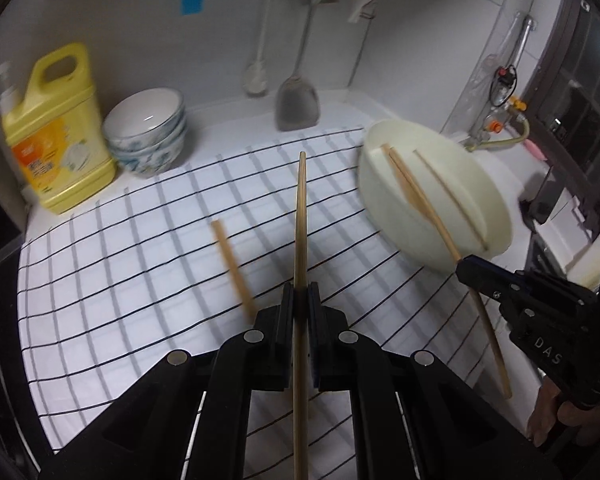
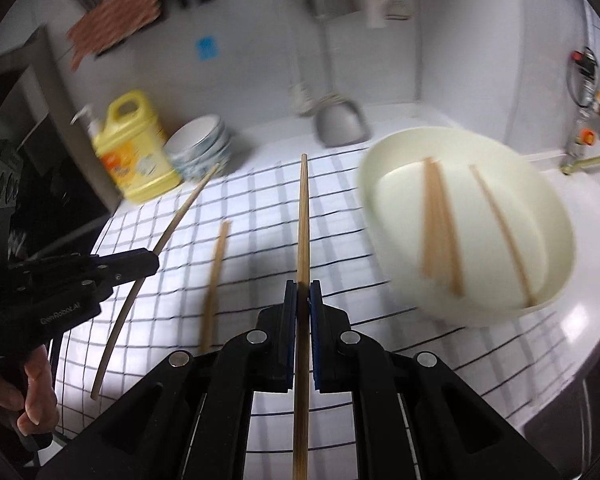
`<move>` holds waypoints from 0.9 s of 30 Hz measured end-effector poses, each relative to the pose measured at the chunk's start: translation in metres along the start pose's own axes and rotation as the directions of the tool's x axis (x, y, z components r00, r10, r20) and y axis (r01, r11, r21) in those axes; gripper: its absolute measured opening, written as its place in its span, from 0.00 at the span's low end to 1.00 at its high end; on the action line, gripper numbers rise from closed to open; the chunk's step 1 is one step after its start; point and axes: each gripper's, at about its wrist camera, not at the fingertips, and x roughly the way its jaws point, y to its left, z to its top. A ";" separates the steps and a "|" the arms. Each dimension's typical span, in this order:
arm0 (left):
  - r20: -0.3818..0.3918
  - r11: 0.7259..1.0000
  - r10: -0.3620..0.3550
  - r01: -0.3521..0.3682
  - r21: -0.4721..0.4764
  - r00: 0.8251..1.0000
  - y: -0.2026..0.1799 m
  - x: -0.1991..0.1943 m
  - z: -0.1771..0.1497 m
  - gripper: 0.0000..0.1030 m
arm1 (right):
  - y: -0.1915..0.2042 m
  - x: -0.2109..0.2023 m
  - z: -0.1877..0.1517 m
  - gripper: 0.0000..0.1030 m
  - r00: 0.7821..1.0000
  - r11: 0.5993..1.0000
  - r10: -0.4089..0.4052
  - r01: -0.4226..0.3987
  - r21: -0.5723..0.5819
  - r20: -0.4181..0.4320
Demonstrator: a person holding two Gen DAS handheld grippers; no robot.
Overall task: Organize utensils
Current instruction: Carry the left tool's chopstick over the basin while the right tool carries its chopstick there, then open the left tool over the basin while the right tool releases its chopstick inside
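My left gripper (image 1: 300,296) is shut on a wooden chopstick (image 1: 300,220) that points away over the checked cloth (image 1: 140,280). My right gripper (image 2: 302,292) is shut on a second chopstick (image 2: 303,220). Each gripper also shows in the other's view: the right gripper (image 1: 466,266) holds its chopstick (image 1: 492,348) in front of a cream oval container (image 1: 374,192), and the left gripper (image 2: 140,262) holds its stick (image 2: 180,212) at the left. A loose chopstick (image 1: 234,264) (image 2: 216,280) lies on the cloth between them. The cream container (image 2: 556,216) has chopsticks (image 2: 500,232) lying in it.
A yellow detergent jug (image 1: 56,132) and a stack of white bowls (image 1: 148,136) stand at the back left by the wall. A grey spatula (image 1: 296,104) hangs at the back. Pipes and valves (image 1: 504,100) are at the right. A person's hand (image 2: 32,392) holds the left gripper's handle.
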 end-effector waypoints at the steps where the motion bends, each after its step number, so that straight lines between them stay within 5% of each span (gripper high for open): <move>1: 0.003 1.000 -0.013 0.013 -0.001 1.000 -0.011 0.002 0.008 0.07 | -0.009 -0.004 0.003 0.06 1.000 1.000 -0.003 0.003 0.004 0.007; 15: -0.020 0.997 -0.065 0.066 0.044 0.998 -0.149 0.091 0.109 0.07 | -0.188 0.014 0.058 0.06 0.998 0.987 -0.069 0.066 0.143 0.014; 27: -0.107 1.000 -0.006 0.007 0.010 0.994 -0.181 0.172 0.138 0.07 | -0.230 0.063 0.083 0.06 0.997 0.978 -0.003 0.018 0.209 -0.071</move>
